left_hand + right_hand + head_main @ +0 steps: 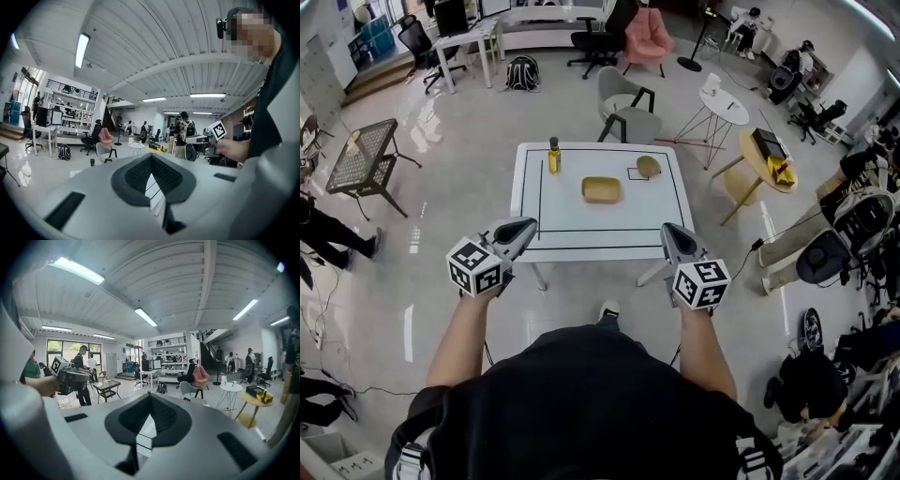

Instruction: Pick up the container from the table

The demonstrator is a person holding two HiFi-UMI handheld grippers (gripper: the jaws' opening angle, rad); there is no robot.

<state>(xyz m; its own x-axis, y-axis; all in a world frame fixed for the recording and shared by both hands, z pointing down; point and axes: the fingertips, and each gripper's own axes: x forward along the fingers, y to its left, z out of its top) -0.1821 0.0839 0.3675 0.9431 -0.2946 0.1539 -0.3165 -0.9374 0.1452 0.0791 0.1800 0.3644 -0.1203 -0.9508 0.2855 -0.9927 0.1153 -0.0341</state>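
Head view: the tan container [601, 189] lies mid-table [572, 220], between a bottle [553, 156] and a round brown thing [649, 166]. It is well apart from the left gripper [525, 228] and right gripper [667, 231], both at the near edge. Their cubes [476, 266] carry black square markers.

Left gripper view: the jaw tips meet, with nothing between them.

Right gripper view: the jaws are closed and empty.
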